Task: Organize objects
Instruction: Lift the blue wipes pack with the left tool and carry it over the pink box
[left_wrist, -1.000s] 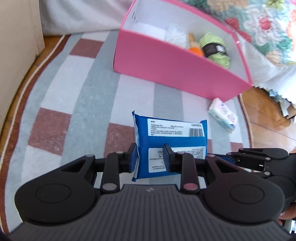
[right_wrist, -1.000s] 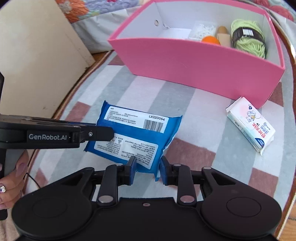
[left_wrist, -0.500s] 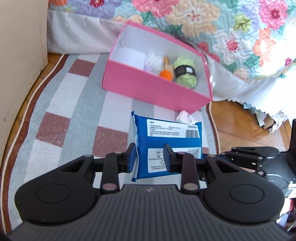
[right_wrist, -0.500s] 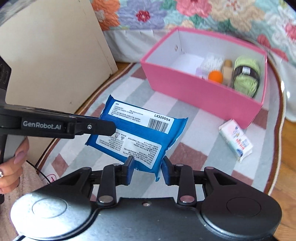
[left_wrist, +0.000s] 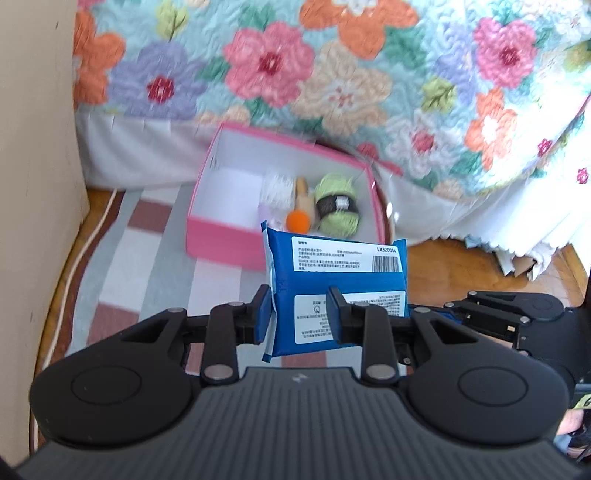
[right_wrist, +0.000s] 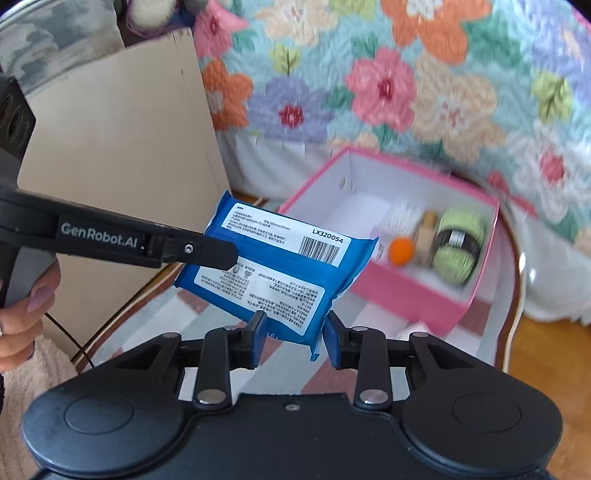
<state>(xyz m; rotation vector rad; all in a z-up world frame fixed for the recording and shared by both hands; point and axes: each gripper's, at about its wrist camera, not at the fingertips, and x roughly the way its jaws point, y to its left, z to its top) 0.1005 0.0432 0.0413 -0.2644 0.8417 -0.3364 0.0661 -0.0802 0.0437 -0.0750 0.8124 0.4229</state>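
Note:
A blue wipes pack (left_wrist: 332, 273) (right_wrist: 280, 266) with white labels hangs in the air, above the rug and in front of the pink box (left_wrist: 221, 236) (right_wrist: 406, 299). My left gripper (left_wrist: 301, 306) is shut on the pack's left end; in the right wrist view it (right_wrist: 221, 256) reaches in from the left. My right gripper (right_wrist: 293, 325) has the pack's near edge between its blue pads. Its jaws are opening, and the pads still touch the pack. The box holds green yarn (left_wrist: 338, 206) (right_wrist: 458, 243), an orange ball (left_wrist: 298, 220) (right_wrist: 400, 251) and some pale items.
A striped rug (left_wrist: 140, 258) lies under the box. A bed with a floral quilt (left_wrist: 332, 74) stands behind it, and a beige panel (left_wrist: 33, 184) (right_wrist: 122, 147) to the left. A small white pack (right_wrist: 415, 328) lies by the box. A person's hand (right_wrist: 22, 314) grips the left tool.
Both grippers have risen together and lifted the blue pack well off the rug. The box now looks smaller and lower in both views. The right jaws stand a little wider.

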